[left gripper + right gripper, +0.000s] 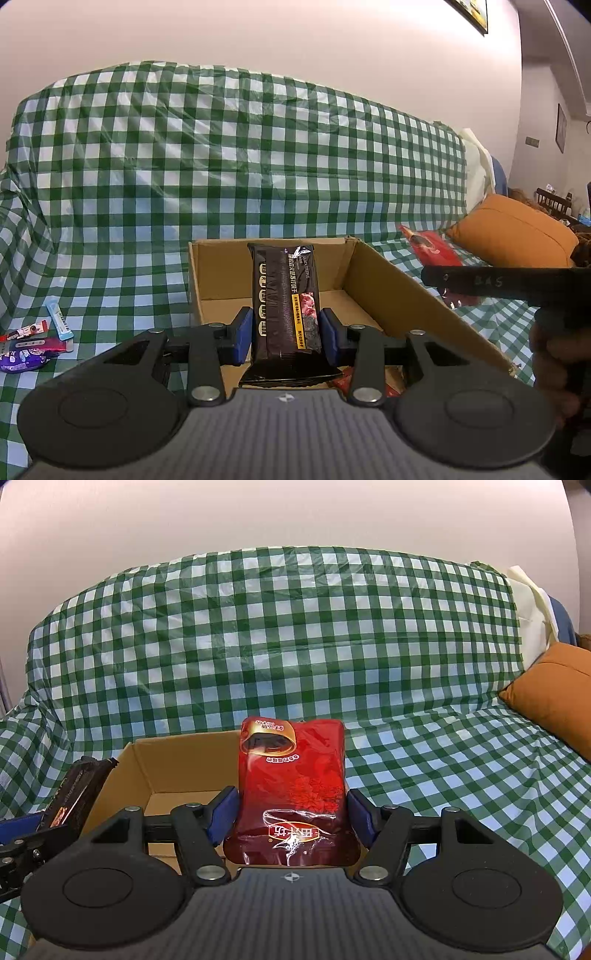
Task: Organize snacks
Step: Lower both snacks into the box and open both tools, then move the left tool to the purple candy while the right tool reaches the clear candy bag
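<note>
Together, your left tongs (pixel 286 334) clenched a black snack pack (pixel 282 295) and right tongs (pixel 291 818) a red pouch (pixel 293 775), poised over the cardboard box (pixel 388 291) for packing.

Green-checked cloth (pixel 295 646) drapes the sofa beside an orange cushion (pixel 554 690).

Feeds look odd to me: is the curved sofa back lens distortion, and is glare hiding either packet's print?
Left wrist view: fisheye bends the checked cover into an arc; the dark packet in the left gripper is sharp, little glare. Right wrist view: same bowing; the red packet in the right gripper has small white glints near its lower print, text still readable. Corners darken in both.
</note>
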Motion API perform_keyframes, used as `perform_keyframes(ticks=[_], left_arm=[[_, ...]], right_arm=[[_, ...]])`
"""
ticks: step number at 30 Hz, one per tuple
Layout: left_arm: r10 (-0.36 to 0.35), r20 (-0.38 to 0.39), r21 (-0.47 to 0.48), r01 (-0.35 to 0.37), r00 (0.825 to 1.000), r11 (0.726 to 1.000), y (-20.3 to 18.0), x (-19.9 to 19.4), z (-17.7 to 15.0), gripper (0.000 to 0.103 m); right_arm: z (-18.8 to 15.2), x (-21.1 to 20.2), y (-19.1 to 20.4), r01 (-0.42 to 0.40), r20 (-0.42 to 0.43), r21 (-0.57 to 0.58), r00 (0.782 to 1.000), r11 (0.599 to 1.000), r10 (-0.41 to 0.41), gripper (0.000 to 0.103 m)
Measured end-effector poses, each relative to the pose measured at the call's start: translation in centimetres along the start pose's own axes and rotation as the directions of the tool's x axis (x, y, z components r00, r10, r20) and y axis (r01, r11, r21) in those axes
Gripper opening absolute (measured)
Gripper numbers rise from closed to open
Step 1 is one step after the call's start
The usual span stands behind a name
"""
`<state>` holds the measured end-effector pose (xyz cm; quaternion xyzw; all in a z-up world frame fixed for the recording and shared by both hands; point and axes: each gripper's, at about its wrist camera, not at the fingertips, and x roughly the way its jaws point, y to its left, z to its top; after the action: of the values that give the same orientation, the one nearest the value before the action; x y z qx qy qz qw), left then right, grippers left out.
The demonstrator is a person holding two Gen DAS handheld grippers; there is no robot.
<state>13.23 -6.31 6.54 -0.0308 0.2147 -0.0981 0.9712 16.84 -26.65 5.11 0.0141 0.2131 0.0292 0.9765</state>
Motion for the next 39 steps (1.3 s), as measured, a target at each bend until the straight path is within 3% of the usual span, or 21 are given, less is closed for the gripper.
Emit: perform_keyframes(ticks=[3, 5, 8, 14, 16, 18, 21, 24, 26, 27, 28, 31, 36, 37, 38, 39], left_arm=[[-0.009, 0.001, -0.002, 0.009, 1.0, 1.0, 0.1, 0.0, 0.1, 0.043], [-0.017, -0.004, -0.008, 0.017, 1.0, 1.0, 0.1, 0.0, 0.1, 0.043], [-0.036, -0.01, -0.018, 0.036, 0.999, 0.999, 0.2, 0.1, 0.1, 0.054], [-0.027, 0.01, -0.004, 0.027, 1.0, 1.0, 0.4, -0.4, 0.3, 0.054], [-0.022, 0.018, 0.0, 0.022, 1.0, 1.0, 0.7, -0.7, 0.3, 0.045], [-0.03, 0.011, -0.014, 0.03, 0.999, 0.999, 1.5, -1.2, 0.5, 0.02], [-0.025, -0.038, -0.098, 0.021, 0.999, 0.995, 4.1, -2.1, 1.4, 0.011], [-0.003, -0.089, -0.179, -0.013, 0.996, 0.984, 7.5, -2.6, 3.8, 0.011], [0.041, -0.11, -0.205, -0.063, 0.993, 0.977, 10.3, -2.4, 5.7, 0.011], [0.06, -0.119, -0.234, -0.087, 0.991, 0.968, 11.8, -2.1, 6.5, 0.011], [0.079, -0.123, -0.272, -0.11, 0.989, 0.956, 13.5, -1.7, 7.1, 0.011], [0.129, -0.144, -0.387, -0.176, 0.981, 0.905, 18.7, -0.2, 7.6, 0.011], [0.172, -0.17, -0.507, -0.235, 0.97, 0.829, 25.0, 1.8, 3.5, 0.011], [0.17, -0.232, -0.542, -0.273, 0.958, 0.795, 26.0, 2.5, 2.4, 0.011], [0.158, -0.296, -0.604, -0.313, 0.942, 0.733, 27.1, 3.1, 1.5, 0.012], [0.133, -0.313, -0.676, -0.319, 0.94, 0.664, 28.3, 3.5, 0.6, 0.013]], right_arm=[[0.0, 0.0, 0.0, 0.002, 0.001, -0.003, 1.0, 1.0, -0.002, 0.068], [0.0, 0.2, -0.1, 0.002, -0.006, -0.003, 1.0, 1.0, -0.002, 0.074], [-0.2, 0.9, 0.4, 0.017, -0.039, -0.023, 0.999, 1.0, -0.018, 0.083], [-0.2, 0.8, 1.0, 0.019, -0.029, -0.043, 0.999, 0.999, -0.02, 0.083], [-0.1, 1.0, 1.1, 0.018, -0.031, -0.04, 0.999, 0.999, -0.019, 0.083], [0.0, 1.0, 1.5, 0.015, -0.029, -0.038, 0.999, 0.999, -0.016, 0.083], [0.0, 1.2, 2.2, 0.003, -0.03, -0.03, 1.0, 1.0, -0.004, 0.082], [0.0, 1.1, 3.2, -0.028, -0.03, -0.027, 0.999, 0.999, 0.027, 0.067], [0.0, 1.1, 3.9, -0.069, -0.036, -0.025, 0.997, 0.997, 0.068, 0.041], [-0.1, 1.0, 4.2, -0.087, -0.037, -0.024, 0.996, 0.996, 0.086, 0.036], [-0.1, 0.9, 4.4, -0.102, -0.036, -0.027, 0.994, 0.994, 0.101, 0.03], [-0.2, 0.8, 5.6, -0.127, -0.036, -0.049, 0.991, 0.991, 0.126, 0.03], [-0.5, 0.7, 7.0, -0.145, -0.045, -0.091, 0.989, 0.985, 0.141, 0.03], [-0.6, 0.7, 7.3, -0.143, -0.047, -0.101, 0.989, 0.985, 0.139, 0.03], [-0.7, 0.7, 7.5, -0.141, -0.051, -0.113, 0.989, 0.984, 0.136, 0.031], [-0.7, 0.8, 7.8, -0.141, -0.056, -0.124, 0.989, 0.982, 0.135, 0.031]])
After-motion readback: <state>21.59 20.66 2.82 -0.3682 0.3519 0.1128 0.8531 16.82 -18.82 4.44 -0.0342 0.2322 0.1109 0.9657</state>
